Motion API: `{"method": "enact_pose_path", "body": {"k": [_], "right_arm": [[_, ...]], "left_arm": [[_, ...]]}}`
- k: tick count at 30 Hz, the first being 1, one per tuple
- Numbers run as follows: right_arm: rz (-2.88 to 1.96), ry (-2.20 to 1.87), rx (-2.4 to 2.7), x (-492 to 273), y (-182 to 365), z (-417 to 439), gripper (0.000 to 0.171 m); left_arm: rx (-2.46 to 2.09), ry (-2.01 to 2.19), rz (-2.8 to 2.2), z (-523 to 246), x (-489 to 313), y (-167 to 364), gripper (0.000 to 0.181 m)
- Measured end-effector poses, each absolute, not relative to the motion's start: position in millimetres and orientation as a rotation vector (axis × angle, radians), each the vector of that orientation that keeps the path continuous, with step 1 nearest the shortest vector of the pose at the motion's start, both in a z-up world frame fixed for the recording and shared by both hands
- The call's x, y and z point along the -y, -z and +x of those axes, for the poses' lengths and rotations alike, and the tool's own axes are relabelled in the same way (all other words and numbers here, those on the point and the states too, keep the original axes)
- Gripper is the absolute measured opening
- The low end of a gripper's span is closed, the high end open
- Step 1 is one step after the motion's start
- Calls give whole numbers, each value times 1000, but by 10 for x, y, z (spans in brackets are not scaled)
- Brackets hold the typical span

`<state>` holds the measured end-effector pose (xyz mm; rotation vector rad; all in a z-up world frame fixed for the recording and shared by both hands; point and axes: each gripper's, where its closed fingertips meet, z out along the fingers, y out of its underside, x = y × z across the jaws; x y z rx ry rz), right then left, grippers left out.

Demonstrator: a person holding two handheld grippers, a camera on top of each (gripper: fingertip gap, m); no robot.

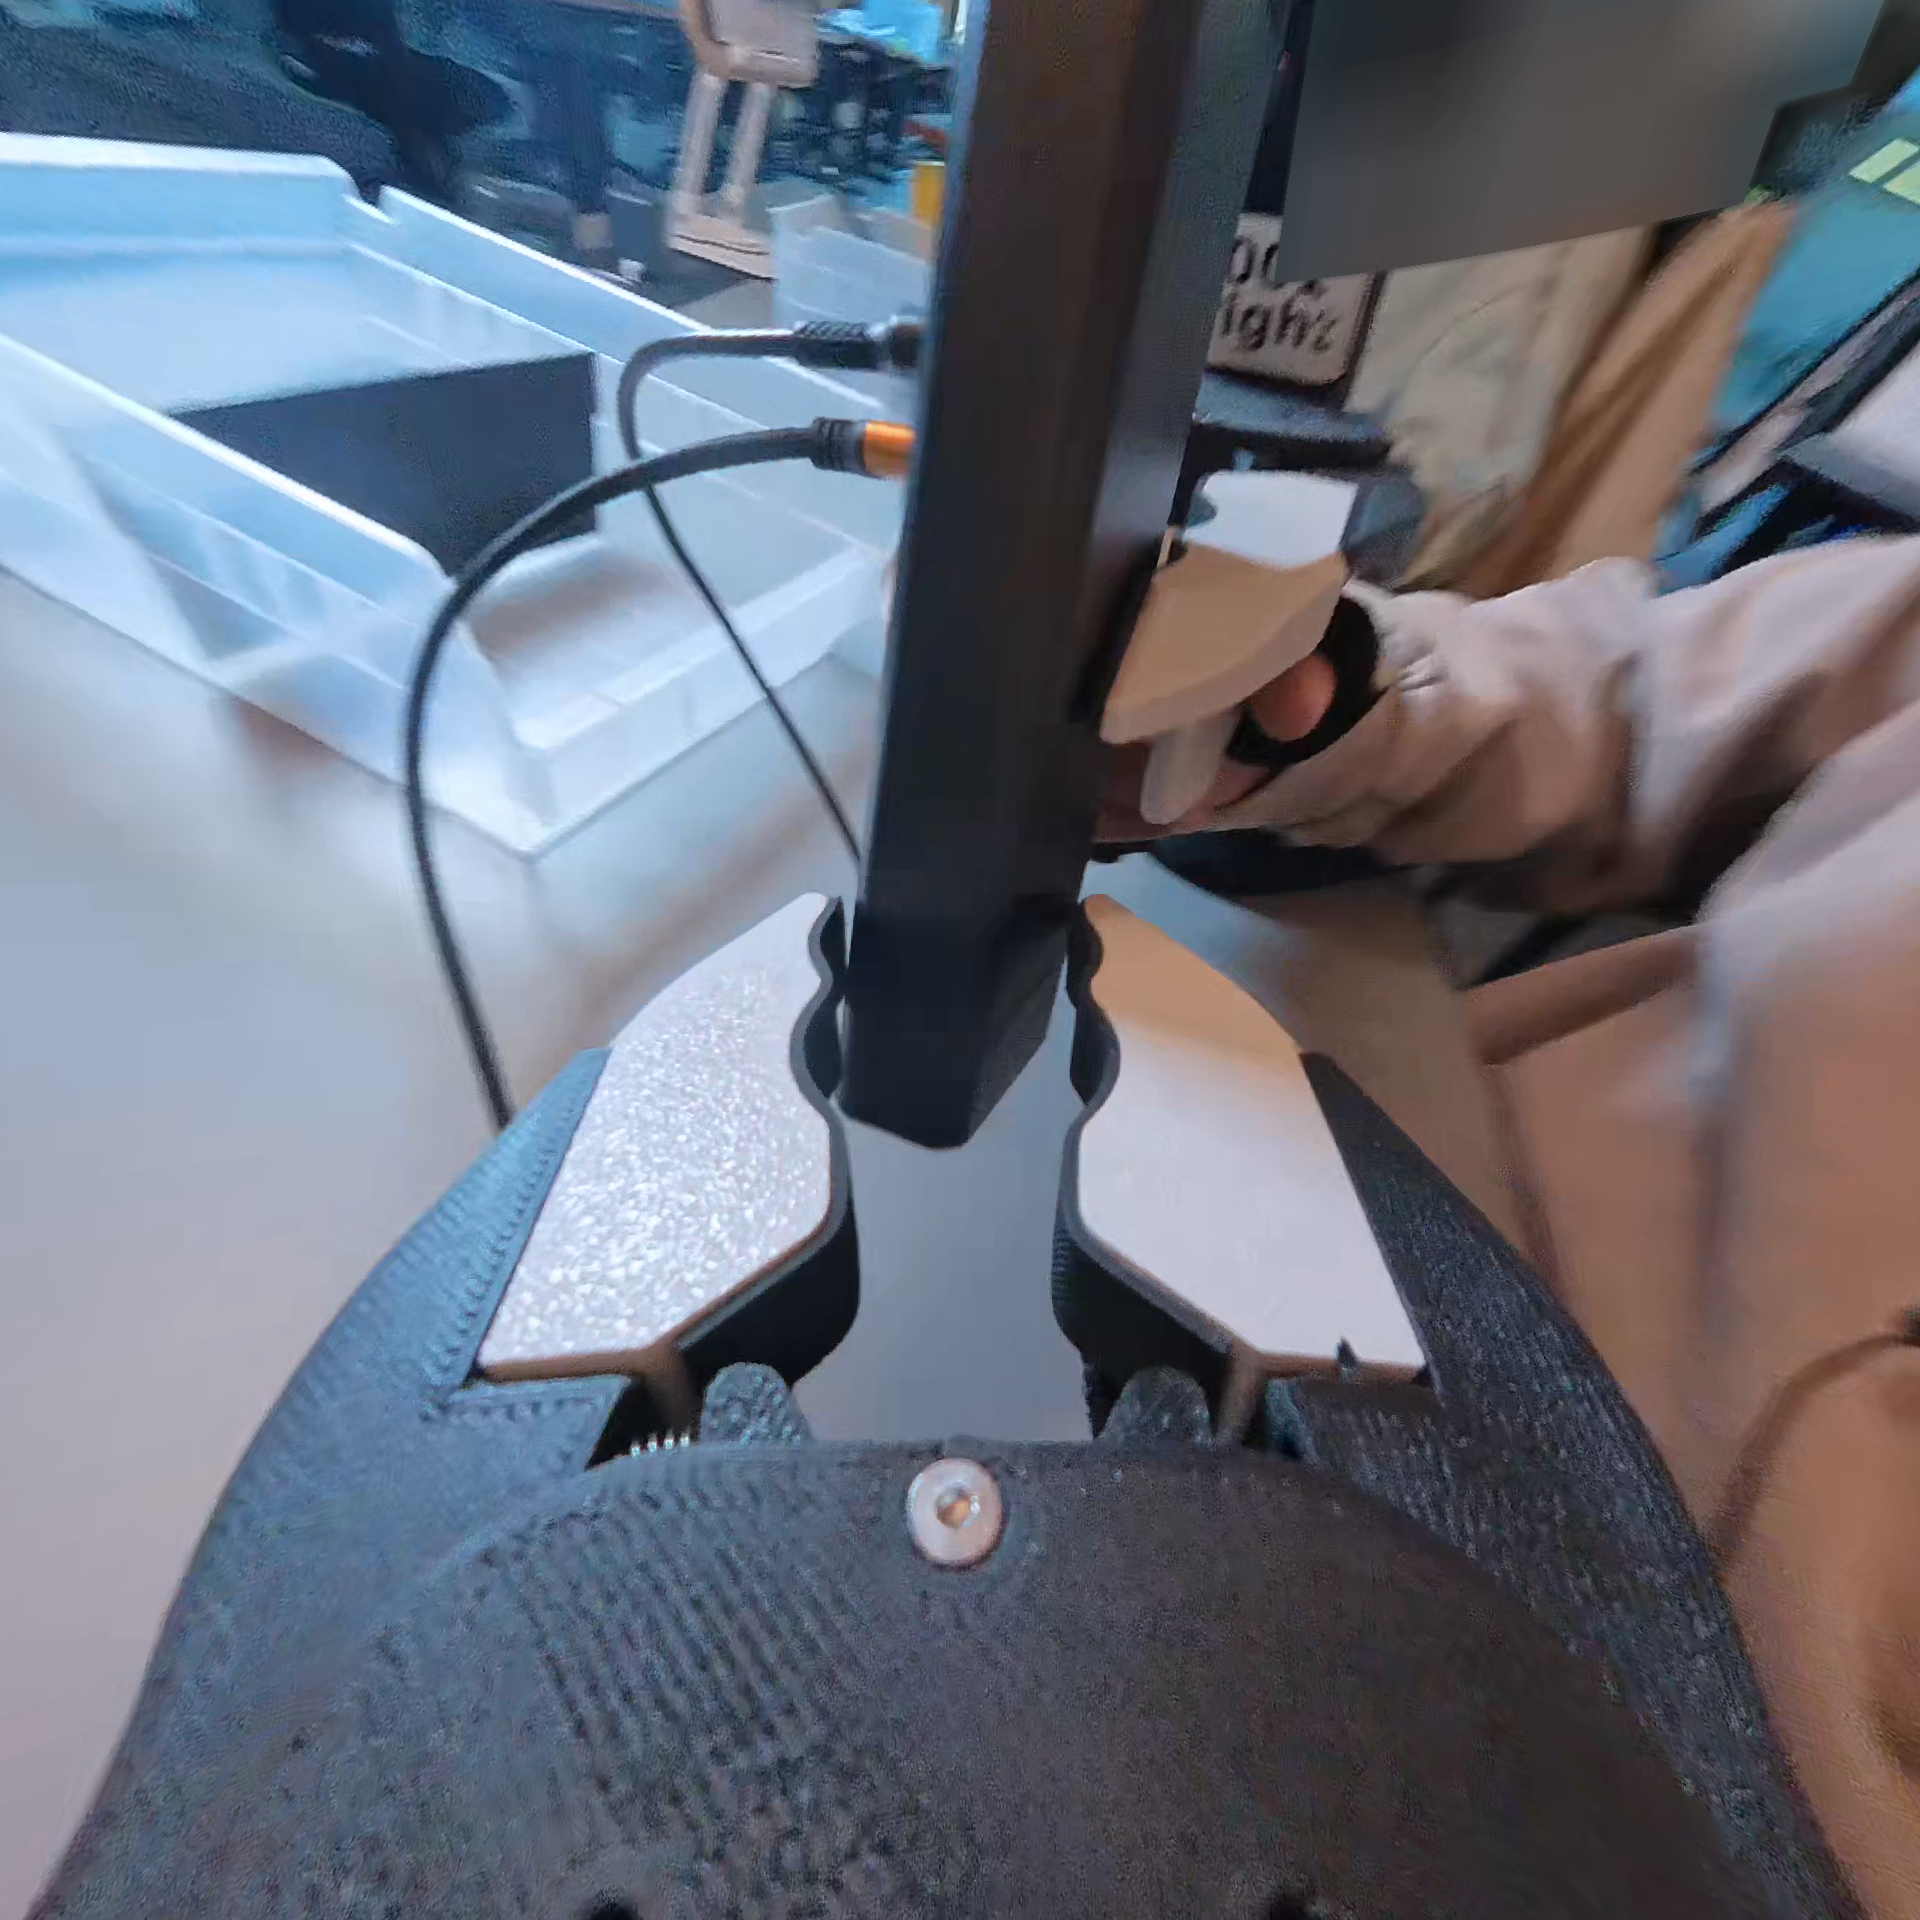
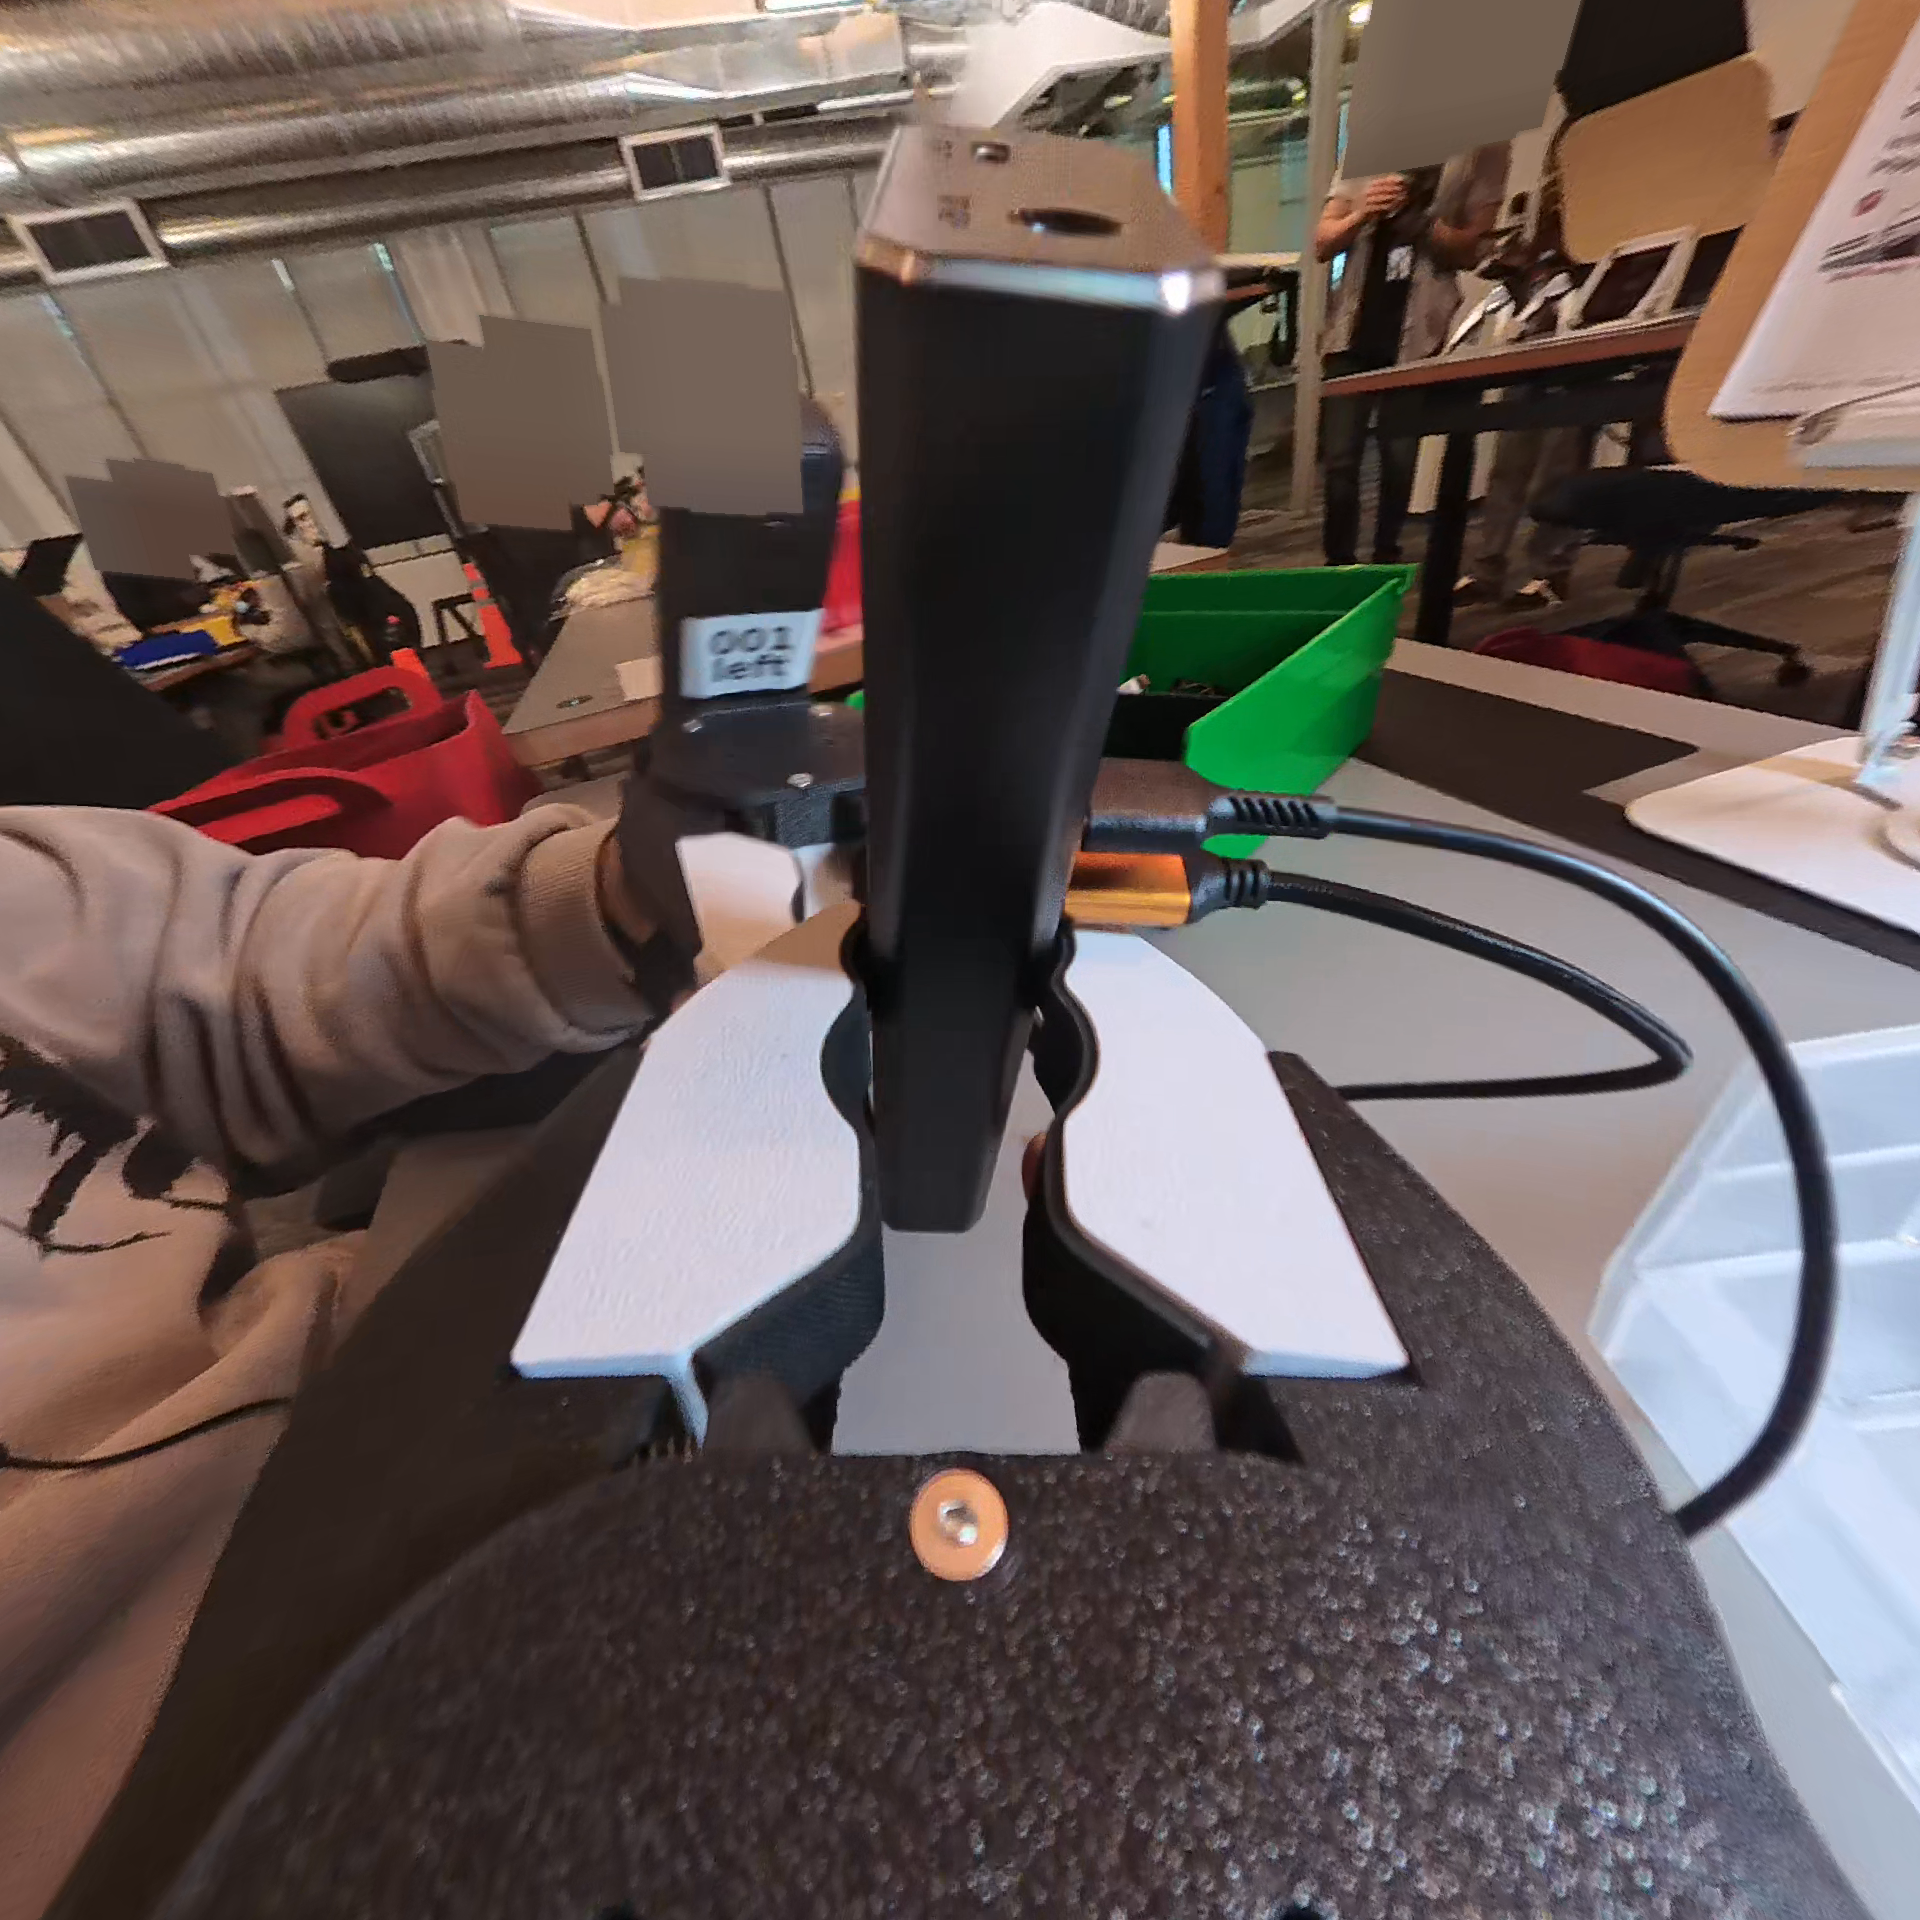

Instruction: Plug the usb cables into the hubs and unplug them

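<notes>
A long black USB hub (image 1: 1039, 468) stands upright above the table, and both grippers hold it. My left gripper (image 1: 951, 925) is shut on its lower end. My right gripper (image 2: 956, 935) is shut on the same hub (image 2: 997, 623) from the opposite side. Two black cables are plugged into the hub's side: one with a black plug (image 1: 852, 343) and one with an orange-collared plug (image 1: 873, 447). In the right wrist view the black plug (image 2: 1195, 816) sits above the orange plug (image 2: 1132, 894). The right gripper (image 1: 1195, 665) also shows behind the hub in the left wrist view.
A clear plastic bin (image 1: 312, 520) lies on the pale table to the left. A green bin (image 2: 1278, 665), a clear compartment tray (image 2: 1766, 1299) and a white stand base (image 2: 1766, 821) sit to the right. A red bag (image 2: 364, 769) and people are farther back. The left gripper's tips are roughly 5 cm from the right gripper's.
</notes>
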<state>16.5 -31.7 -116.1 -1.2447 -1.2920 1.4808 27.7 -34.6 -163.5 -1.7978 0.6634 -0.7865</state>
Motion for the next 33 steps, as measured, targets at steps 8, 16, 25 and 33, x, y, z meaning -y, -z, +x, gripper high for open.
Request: {"method": "enact_pose_path", "body": {"k": [8,16,25,33], "right_arm": [[-1189,-1234,1233,377,1038,109,27],[-1095,-1237,1250,518,922,139,28],[-1042,-1342,1400,658,948,185,33],[-913,-1227,1586,678,860,406,33]], "left_arm": [[-775,151,-1690,384,162,1572,69],[-774,303,-1614,424,239,1459,59],[-853,382,-1634,344,333,1519,49],[-906,698,-1564,361,553,1439,48]]}}
